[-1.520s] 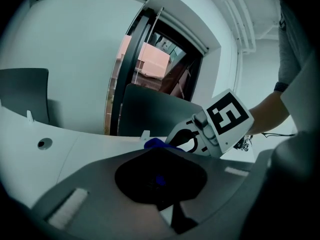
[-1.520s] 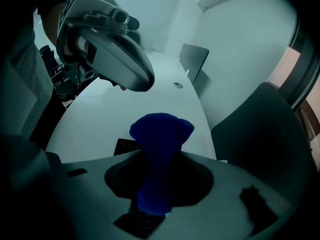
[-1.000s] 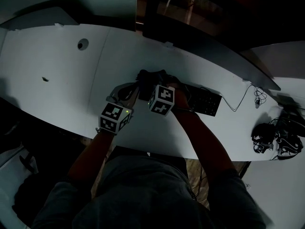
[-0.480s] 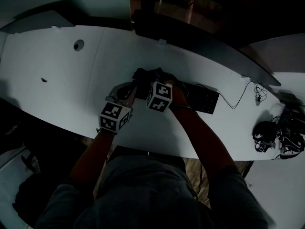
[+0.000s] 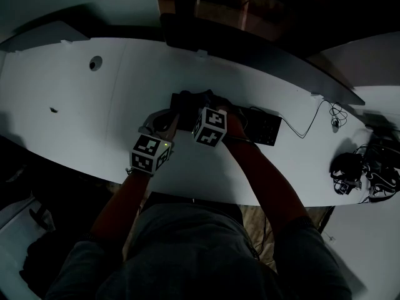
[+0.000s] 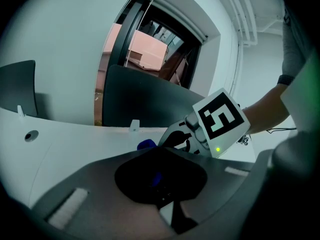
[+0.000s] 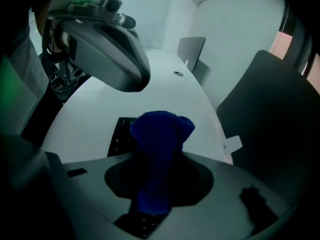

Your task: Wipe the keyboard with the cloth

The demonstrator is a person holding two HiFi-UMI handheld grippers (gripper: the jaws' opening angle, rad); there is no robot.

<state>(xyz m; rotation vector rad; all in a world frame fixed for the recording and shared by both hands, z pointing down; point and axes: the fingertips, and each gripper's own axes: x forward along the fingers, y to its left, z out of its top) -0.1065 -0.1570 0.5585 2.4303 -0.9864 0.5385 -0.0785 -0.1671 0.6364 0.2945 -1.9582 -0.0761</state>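
right gripper view: right gripper (image 7: 159, 181) jaws were shut tight on blue cloth (image 7: 161, 134), over black keyboard (image 7: 118, 136) on white table (image 5: 75, 124). left gripper (image 6: 161, 184) jaws were together, held nothing, near keyboard's left end.

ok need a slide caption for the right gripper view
Right gripper shut on a blue cloth, with the black keyboard just beyond it on the white table.
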